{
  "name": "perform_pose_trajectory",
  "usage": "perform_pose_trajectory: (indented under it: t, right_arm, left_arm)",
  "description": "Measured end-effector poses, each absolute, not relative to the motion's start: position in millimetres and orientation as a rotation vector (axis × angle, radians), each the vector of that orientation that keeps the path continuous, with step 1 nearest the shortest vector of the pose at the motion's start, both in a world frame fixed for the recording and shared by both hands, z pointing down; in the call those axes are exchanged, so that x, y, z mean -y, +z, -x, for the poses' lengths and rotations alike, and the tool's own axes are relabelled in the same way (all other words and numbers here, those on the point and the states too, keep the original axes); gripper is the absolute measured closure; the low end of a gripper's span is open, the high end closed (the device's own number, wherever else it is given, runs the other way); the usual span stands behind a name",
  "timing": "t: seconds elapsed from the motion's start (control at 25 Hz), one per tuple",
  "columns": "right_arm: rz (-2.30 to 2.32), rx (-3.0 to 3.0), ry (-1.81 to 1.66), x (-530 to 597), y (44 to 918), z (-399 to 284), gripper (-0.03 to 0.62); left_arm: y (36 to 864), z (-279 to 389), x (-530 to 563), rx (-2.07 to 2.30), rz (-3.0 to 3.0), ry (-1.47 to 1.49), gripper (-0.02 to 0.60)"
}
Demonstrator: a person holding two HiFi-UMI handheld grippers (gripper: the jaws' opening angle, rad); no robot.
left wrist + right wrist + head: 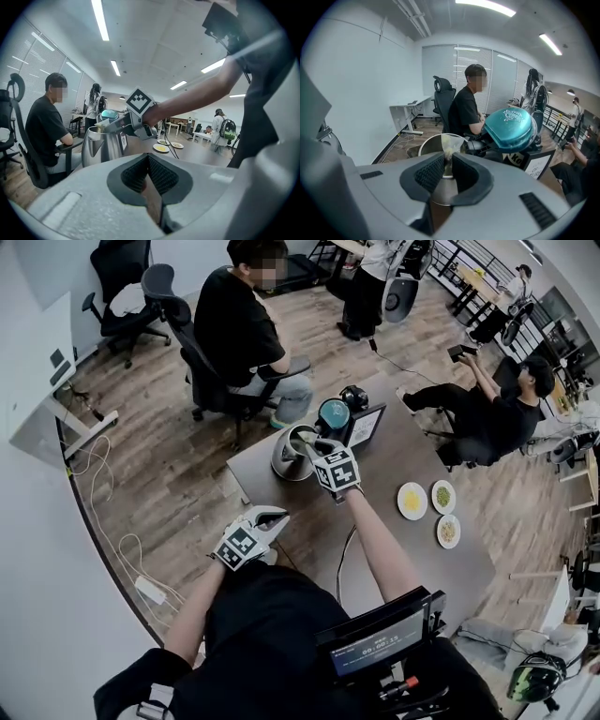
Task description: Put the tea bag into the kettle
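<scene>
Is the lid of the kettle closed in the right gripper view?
No, the teal lid stands tipped up at the back, and the round mouth of the kettle is left open.

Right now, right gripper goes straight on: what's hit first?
Probably the kettle: the right gripper, shut on the tea bag, points into its open mouth, rim or inner wall first; depth unclear.

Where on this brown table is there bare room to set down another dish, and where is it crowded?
Free: the brown table between the open steel kettle and the three small white plates; also the near corner past those plates. Crowded: the kettle corner, with the framed sign and the right hand-held gripper holding a tea bag over it.
</scene>
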State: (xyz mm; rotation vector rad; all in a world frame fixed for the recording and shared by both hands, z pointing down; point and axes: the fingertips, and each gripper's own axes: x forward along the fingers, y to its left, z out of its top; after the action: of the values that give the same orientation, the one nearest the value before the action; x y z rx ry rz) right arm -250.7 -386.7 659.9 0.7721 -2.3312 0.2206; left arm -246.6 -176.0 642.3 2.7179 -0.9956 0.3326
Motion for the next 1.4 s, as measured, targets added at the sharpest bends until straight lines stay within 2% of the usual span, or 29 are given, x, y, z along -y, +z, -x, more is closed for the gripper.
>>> perform_pose_trajectory:
  t: [0.6,0.88,1.4]
  right_arm:
    - [-0.754,2.346,0.216,386,660,254,0.539]
    - [-0.765,2.364,0.235,388,662,254,0.51]
    - [-0.769,2.373,0.233,386,660,257,0.51]
  left_arm:
    - [647,246,176,0.976,-2.714,0.34,0.578]
    - [650,244,178,0.974,-2.714,0.353,0.578]
    - [650,246,176,0.967,-2.712,0.354,0.577]
